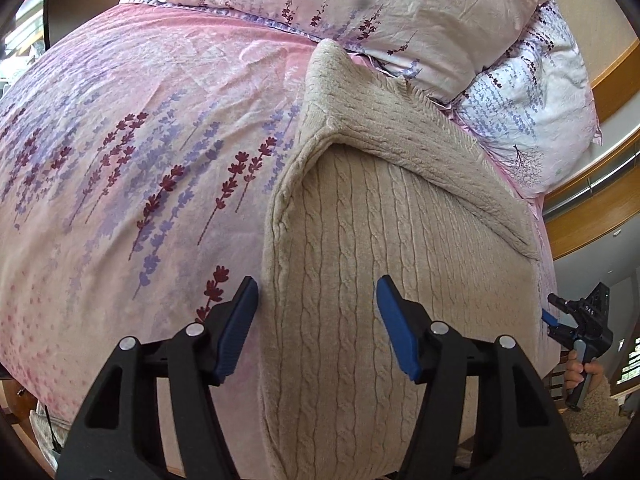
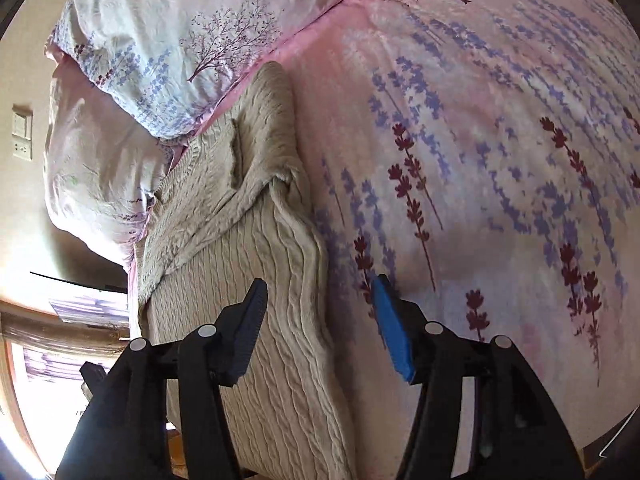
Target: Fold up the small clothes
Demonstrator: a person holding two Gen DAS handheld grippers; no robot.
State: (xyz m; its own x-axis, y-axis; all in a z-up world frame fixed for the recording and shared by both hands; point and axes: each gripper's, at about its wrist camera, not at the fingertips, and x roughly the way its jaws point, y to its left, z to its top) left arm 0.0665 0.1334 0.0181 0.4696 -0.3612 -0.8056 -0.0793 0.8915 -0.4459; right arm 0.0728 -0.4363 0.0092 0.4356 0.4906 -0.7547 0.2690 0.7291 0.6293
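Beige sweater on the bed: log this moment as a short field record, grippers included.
garment: beige cable-knit sweater, partly folded, sleeve laid across its upper part
surface: pink floral bedspread
behind it: floral pillows at the head of the bed
left gripper: open, straddling the sweater's left folded edge, not clamped
right gripper: open, over the sweater's other long edge, holding nothing
fold state: unfinished

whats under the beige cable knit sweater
The beige cable-knit sweater lies folded on the pink lavender-print bedcover. Whatever sits beneath its folded layers is hidden.
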